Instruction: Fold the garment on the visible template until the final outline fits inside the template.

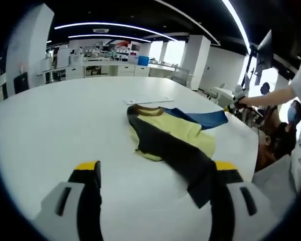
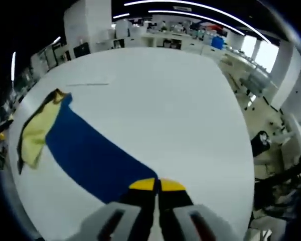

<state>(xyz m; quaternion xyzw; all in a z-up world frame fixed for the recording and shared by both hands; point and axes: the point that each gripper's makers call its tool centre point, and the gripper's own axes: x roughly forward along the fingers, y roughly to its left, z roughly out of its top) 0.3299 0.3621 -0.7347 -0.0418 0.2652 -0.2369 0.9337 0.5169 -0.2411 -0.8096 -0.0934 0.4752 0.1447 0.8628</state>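
Note:
The garment (image 1: 165, 133) lies crumpled on the white table (image 1: 65, 120), with yellow cloth, a dark panel and a blue part. Its dark sleeve (image 1: 198, 175) reaches toward my left gripper (image 1: 156, 166), which hovers open above the table with nothing between its jaws. In the right gripper view, the blue part (image 2: 95, 158) is stretched out from the yellow cloth (image 2: 35, 133) to my right gripper (image 2: 157, 185), which is shut on its end. That right gripper (image 1: 238, 103) also appears at the table's far right edge. A thin pale template outline (image 1: 148, 101) lies behind the garment.
A person's arm (image 1: 273, 95) and white shirt stand at the table's right edge. Office chairs (image 2: 261, 143) and desks sit beyond the round table's rim (image 2: 241, 130). Shelves and counters (image 1: 95, 68) line the far wall.

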